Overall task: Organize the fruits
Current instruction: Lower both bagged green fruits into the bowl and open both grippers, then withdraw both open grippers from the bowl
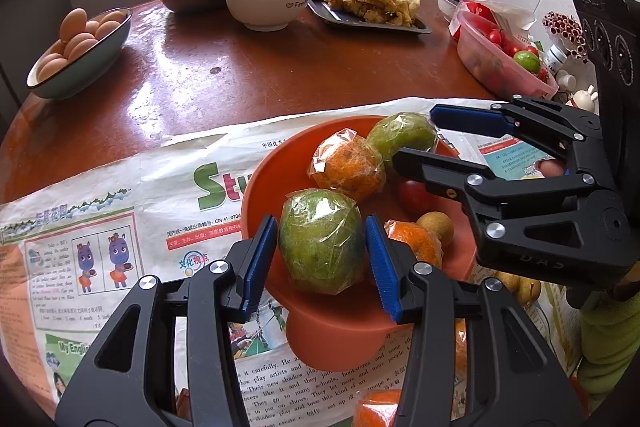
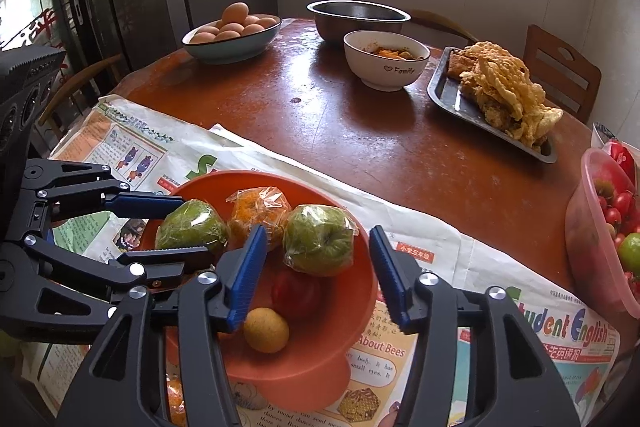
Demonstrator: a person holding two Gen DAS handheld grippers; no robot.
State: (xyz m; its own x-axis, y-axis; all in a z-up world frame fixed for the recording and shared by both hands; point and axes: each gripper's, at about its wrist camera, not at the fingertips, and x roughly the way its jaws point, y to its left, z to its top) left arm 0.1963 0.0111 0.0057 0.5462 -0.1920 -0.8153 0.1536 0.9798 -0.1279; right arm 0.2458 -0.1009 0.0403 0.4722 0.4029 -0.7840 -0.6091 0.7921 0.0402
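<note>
Left gripper [image 1: 321, 259]: its blue pads are sitting on either side of a wrapped green fruit [image 1: 322, 241], the left pad right against the wrap and the right pad just beside it; whether it is actually squeezing the fruit, I cannot tell.
Right gripper [image 2: 318, 277]: jaws are standing spread, with nothing between the pads, hovering over the near part of the orange bowl [image 2: 344, 311].
Orange bowl: it is sitting on a newspaper [image 1: 100, 227], directly under both grippers' fingertips.
Fruit in the bowl: 2 wrapped green fruits are showing, the second [image 2: 318, 241] lying just beyond the right gripper's fingertips; a wrapped orange [image 2: 260, 215] is lying between the 2, touching both.
Smaller fruit: a red fruit [image 2: 296, 293] is lying between the right gripper's pads, lower in the bowl; a small yellow-brown fruit [image 2: 266, 330] is lying just inside its left pad.
Another wrapped orange [image 1: 416, 243]: it is sitting just right of the left gripper's right pad.
Beyond the grippers: an egg bowl [image 2: 232, 31], a steel bowl [image 2: 358, 13], a white bowl [image 2: 386, 61] and a tray of fried food [image 2: 496, 95] are standing on the table [image 2: 352, 131].
Far right of the right gripper: a pink tub [image 2: 600, 239] is holding small tomatoes.
</note>
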